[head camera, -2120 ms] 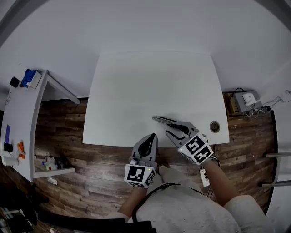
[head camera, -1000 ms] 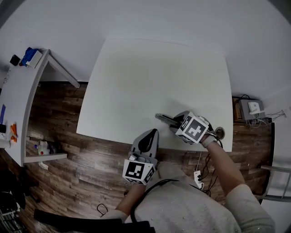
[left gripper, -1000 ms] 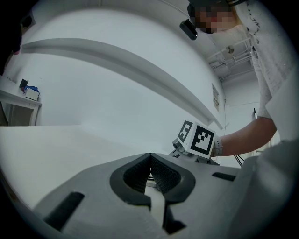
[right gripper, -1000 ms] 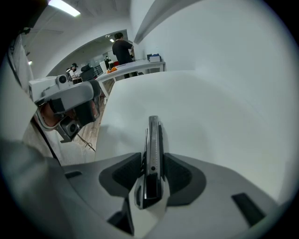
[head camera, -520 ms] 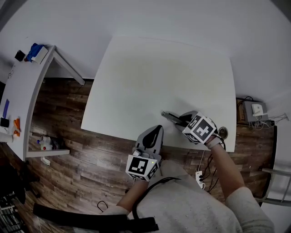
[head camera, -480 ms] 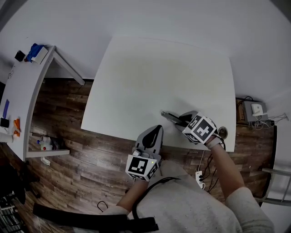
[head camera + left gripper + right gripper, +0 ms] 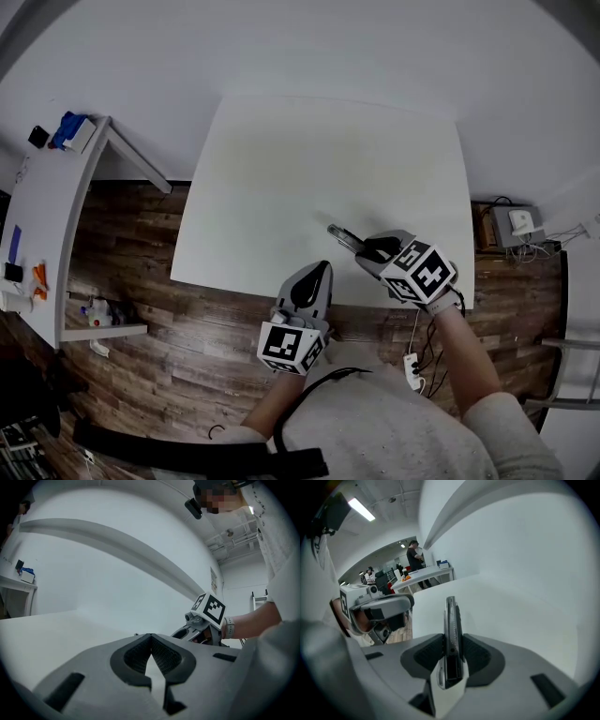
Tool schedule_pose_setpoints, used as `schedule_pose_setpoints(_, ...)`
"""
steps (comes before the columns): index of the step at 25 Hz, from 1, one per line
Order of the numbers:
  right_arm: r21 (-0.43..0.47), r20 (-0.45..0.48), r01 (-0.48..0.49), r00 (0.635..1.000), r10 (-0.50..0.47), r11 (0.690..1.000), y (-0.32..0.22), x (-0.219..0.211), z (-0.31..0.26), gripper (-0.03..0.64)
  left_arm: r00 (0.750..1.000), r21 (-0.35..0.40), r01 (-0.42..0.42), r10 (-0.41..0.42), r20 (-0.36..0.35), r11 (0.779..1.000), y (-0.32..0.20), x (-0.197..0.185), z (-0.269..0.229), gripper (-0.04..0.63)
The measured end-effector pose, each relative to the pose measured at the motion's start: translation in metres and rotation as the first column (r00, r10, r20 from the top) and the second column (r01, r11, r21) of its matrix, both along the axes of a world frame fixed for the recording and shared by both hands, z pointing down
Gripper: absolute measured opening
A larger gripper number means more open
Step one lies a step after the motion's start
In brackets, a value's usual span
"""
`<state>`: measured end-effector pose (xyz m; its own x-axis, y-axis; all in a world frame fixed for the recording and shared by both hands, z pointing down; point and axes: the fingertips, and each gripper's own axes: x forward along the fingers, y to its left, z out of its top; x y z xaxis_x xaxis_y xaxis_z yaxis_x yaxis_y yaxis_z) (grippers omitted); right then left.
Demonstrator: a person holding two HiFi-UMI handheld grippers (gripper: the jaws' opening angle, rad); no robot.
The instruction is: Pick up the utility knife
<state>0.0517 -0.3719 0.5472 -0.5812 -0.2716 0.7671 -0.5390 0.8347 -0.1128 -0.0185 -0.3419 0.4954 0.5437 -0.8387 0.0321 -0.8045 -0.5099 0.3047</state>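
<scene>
Two tools: left tool (image 7: 317, 276) level, right tool (image 7: 372, 251) tilted down gripping utility knife (image 7: 450, 617)

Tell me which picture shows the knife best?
The right gripper view: the utility knife fills the middle, pinched by the right gripper, whose jaws have just been closing. The head view shows it small, over the table. The left gripper view hardly shows it.

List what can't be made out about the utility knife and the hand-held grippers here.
- Utility knife blade: right gripper view shows the knife edge-on; head view too small to tell if it is out.
- Knife's rear end: head view, covered by the right hand-held gripper.
- Small items on the side desk: head view, too small to name.
</scene>
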Motion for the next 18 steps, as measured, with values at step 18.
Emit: schedule_pose_setpoints(18, 0.041, 0.438, -0.289, 0.866, 0.243, 0.956, 0.004, 0.027, -0.107, 0.138, 0.999, 0.08, -0.008, 0.006, 0.032, 0.997, -0.015, 0.004, -0.063, 0.007)
